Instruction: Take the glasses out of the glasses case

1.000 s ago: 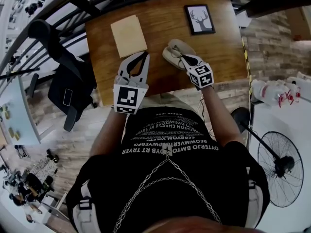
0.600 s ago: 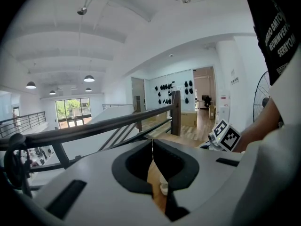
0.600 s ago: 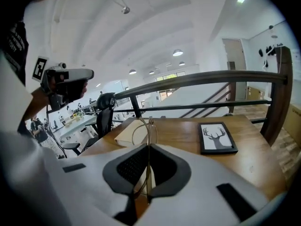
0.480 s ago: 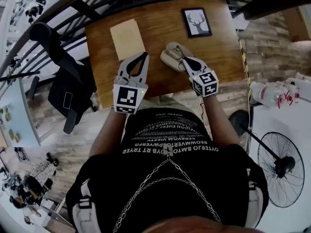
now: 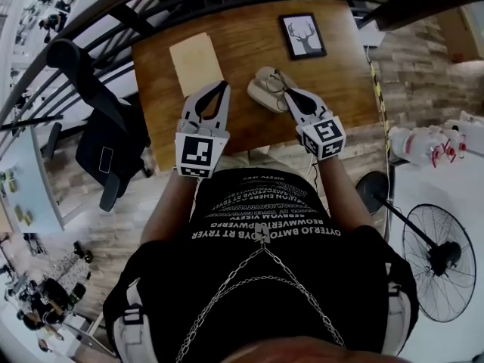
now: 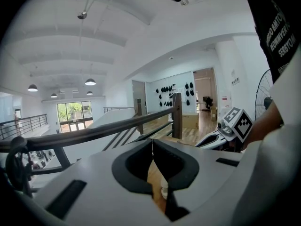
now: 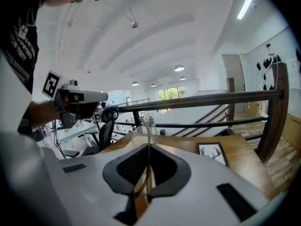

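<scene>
Right gripper (image 5: pixel 286 91) jaws clamp glasses (image 7: pixel 145 129) over glasses case (image 5: pixel 260 89); left gripper (image 5: pixel 224 86) jaws closed, empty. Deer picture (image 5: pixel 303 35) and tan sheet (image 5: pixel 198 54) well clear on tabletop (image 5: pixel 249 123).

The person wears a black T-shirt (image 5: pixel 249 308) with white lettering and a chain (image 5: pixel 221 291).

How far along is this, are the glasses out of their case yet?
Nearly. The glasses case lies open on the table. The right tool is shut on the glasses, holding them up above it. Left to do: carry them clear and set them down. The left tool is shut and empty.
</scene>
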### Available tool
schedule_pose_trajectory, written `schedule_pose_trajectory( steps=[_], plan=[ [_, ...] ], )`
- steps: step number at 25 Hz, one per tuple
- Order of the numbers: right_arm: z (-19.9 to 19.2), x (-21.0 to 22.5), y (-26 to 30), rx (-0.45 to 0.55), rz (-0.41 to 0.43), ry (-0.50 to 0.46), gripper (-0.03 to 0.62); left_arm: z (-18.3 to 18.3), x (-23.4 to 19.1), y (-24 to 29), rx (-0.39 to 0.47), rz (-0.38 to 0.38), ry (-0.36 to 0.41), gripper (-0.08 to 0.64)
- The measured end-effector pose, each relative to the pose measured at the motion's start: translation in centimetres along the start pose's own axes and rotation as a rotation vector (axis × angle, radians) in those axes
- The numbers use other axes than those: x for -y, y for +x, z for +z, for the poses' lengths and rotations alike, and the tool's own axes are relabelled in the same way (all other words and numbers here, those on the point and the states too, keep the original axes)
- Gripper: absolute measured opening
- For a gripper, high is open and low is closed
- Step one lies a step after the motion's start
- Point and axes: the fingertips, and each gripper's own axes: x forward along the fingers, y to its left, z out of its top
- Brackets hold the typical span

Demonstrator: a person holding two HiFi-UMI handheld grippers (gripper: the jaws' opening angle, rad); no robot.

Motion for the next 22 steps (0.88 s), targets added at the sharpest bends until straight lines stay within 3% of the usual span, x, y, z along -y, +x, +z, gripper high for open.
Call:
schedule_pose_trajectory(
  steps=[22],
  plan=[
    [8.9,-2.4,-4.7,0.211,-0.001,-0.096,0.026,1.3,0.6,-0.6,0.029,-0.002,-0.011,0.029]
  ],
)
